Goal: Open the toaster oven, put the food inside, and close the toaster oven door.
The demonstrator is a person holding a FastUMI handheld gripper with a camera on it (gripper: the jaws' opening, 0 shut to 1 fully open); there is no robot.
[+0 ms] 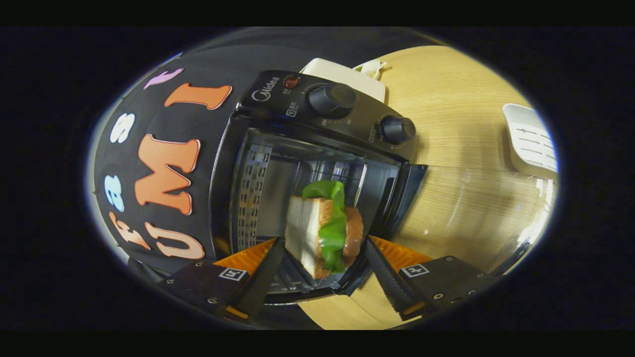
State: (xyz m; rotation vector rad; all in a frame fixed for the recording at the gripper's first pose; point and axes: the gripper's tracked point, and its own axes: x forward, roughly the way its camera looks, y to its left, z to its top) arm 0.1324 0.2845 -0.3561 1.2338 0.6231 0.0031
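The black toaster oven [297, 106] stands open in a tilted view, its two knobs [331, 99] along the control panel. Its glass door [476, 213] is folded down flat over the wooden table. My gripper [323, 244] is shut on a sandwich [322, 228] of white bread, green lettuce and a brown patty. Both fingers press its sides. The sandwich hangs at the mouth of the oven cavity [278, 183], with the perforated metal wall just beyond it.
A wooden table [446, 99] carries the oven. A white slotted device [531, 141] lies past the open door. A white box [347, 74] sits behind the oven, with a small packet beside it.
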